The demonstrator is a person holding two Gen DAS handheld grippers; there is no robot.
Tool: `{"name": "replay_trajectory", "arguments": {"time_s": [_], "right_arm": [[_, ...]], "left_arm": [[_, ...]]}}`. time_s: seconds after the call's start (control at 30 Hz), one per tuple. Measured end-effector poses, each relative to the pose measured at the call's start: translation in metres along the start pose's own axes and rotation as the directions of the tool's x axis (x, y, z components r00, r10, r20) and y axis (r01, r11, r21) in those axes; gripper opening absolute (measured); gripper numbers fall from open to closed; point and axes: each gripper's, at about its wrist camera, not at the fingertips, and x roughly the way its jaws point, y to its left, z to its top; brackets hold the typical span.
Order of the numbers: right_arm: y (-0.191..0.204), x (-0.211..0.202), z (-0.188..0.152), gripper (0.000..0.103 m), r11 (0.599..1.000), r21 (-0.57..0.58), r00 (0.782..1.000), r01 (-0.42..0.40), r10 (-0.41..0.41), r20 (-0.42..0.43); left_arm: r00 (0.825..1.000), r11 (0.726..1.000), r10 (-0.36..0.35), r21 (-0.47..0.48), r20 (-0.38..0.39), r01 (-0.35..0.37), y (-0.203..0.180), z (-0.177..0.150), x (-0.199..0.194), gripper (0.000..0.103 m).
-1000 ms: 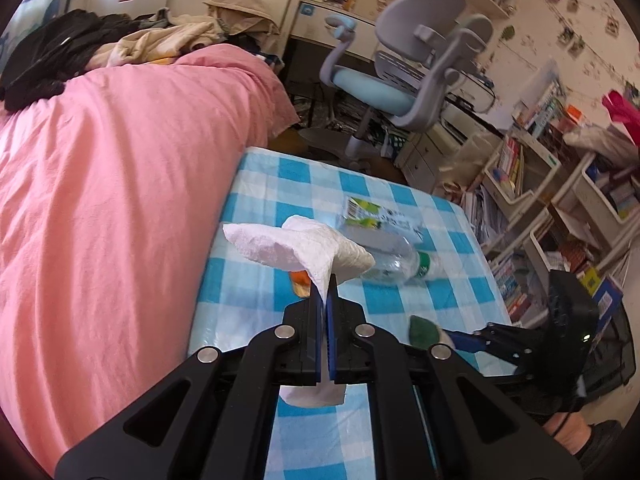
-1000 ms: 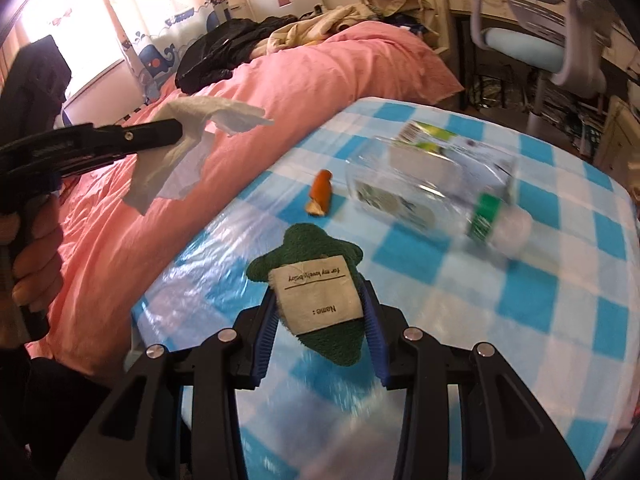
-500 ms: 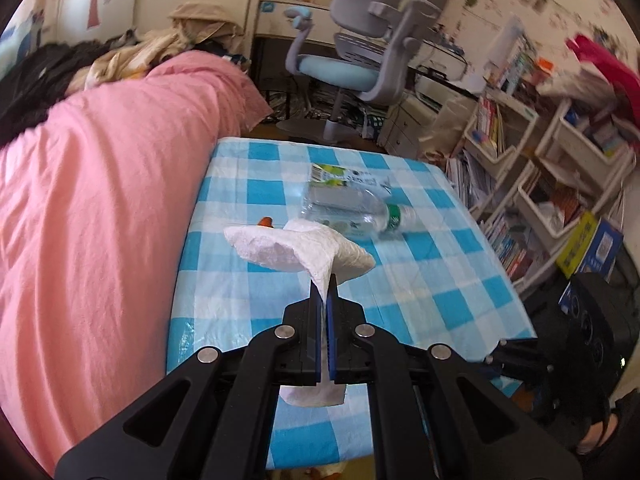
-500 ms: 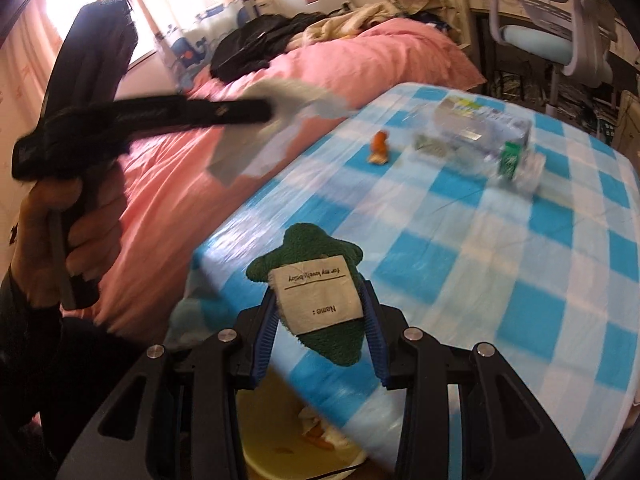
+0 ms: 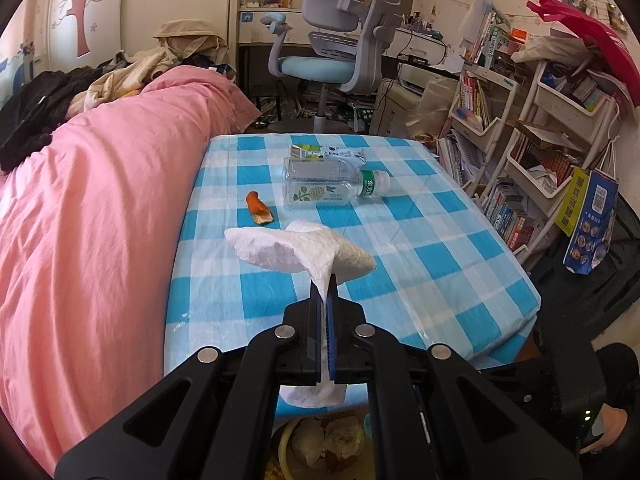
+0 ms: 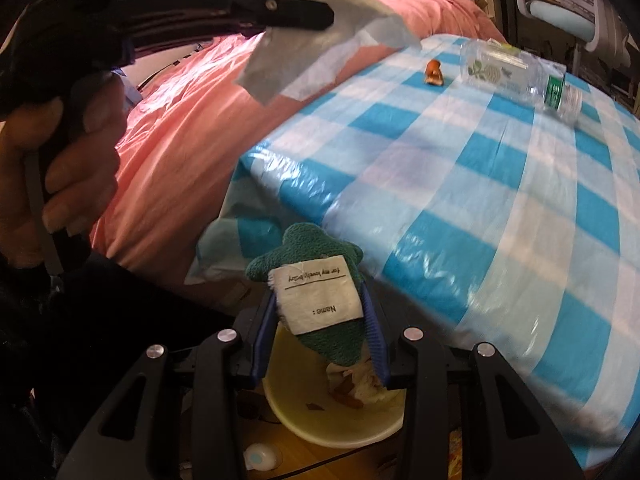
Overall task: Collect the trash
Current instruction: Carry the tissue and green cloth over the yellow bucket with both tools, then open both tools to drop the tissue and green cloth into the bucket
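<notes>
Left gripper (image 5: 325, 300): jaws clamped tight on a white tissue (image 5: 300, 250), which flares out in front of the tips and hangs in a flap under them; it rides above the near end of the table (image 5: 440, 264).
Left gripper, other view: seen from the side at (image 6: 320, 16), black handle wrapped by the person's hand (image 6: 60, 152); the tissue (image 6: 320, 56) is partly masked by the arm of the tool.
Right gripper (image 6: 320, 320): jaws part-way closed, blue pads pressing both flanks of a green fuzzy thing (image 6: 316, 276) with a white sewn label; what the thing is I cannot make out.
Bin (image 6: 336, 428): pale yellow tub on the floor just off the table's near edge, right below the green thing; its near rim is cut off by the gripper frame, and scraps inside are half hidden.
Bin, left view: only a sliver at (image 5: 288, 436), contents blurred.
Bottle (image 5: 324, 186): clear plastic, lying on its side at the table's far half, green band at the neck.
Peel (image 5: 258, 208): orange scrap on the table just beside the bottle, bed-side.
Carton (image 5: 324, 152): flat pack behind the bottle, mostly screened by it.
Bed (image 5: 100, 200): pink cover touching the table's long side.
</notes>
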Motion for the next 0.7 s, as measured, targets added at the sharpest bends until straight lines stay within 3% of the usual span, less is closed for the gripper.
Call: {"name": "replay_trajectory", "arguments": {"time_s": [0.17, 0.27, 0.37, 0.5, 0.6, 0.67, 0.7], "right_arm": [[0.005, 0.004, -0.016, 0.048, 1.000, 0.013, 0.999, 0.021, -0.021, -0.039], [0.004, -0.001, -0.022, 0.057, 0.998, 0.031, 0.998, 0.056, -0.055, -0.033], [0.002, -0.011, -0.024, 0.059, 0.995, 0.048, 0.996, 0.090, -0.089, -0.015], [-0.004, -0.029, -0.027, 0.061, 0.987, 0.062, 0.989, 0.149, -0.150, 0.009], [-0.010, -0.043, -0.027, 0.065, 0.980, 0.078, 0.982, 0.185, -0.188, 0.032], [-0.014, -0.051, -0.027, 0.065, 0.976, 0.092, 0.979, 0.195, -0.200, 0.049], [-0.015, -0.055, -0.027, 0.066, 0.975, 0.097, 0.977, 0.198, -0.205, 0.057]], "left_arm": [[1.000, 1.000, -0.005, 0.007, -0.020, 0.005, -0.006, -0.019, -0.007, 0.003], [0.999, 1.000, -0.015, 0.010, -0.048, 0.015, -0.013, -0.034, -0.008, 0.003], [0.995, 0.999, -0.046, -0.002, -0.094, 0.046, -0.019, -0.051, -0.008, 0.003], [0.973, 0.992, -0.126, -0.030, -0.195, 0.123, -0.028, -0.080, -0.006, 0.003], [0.953, 0.990, -0.142, -0.013, -0.267, 0.144, -0.037, -0.103, -0.005, 0.004], [0.951, 0.992, -0.123, 0.002, -0.283, 0.129, -0.040, -0.113, -0.008, 0.012], [0.951, 0.992, -0.117, 0.002, -0.285, 0.122, -0.040, -0.115, -0.008, 0.024]]}}
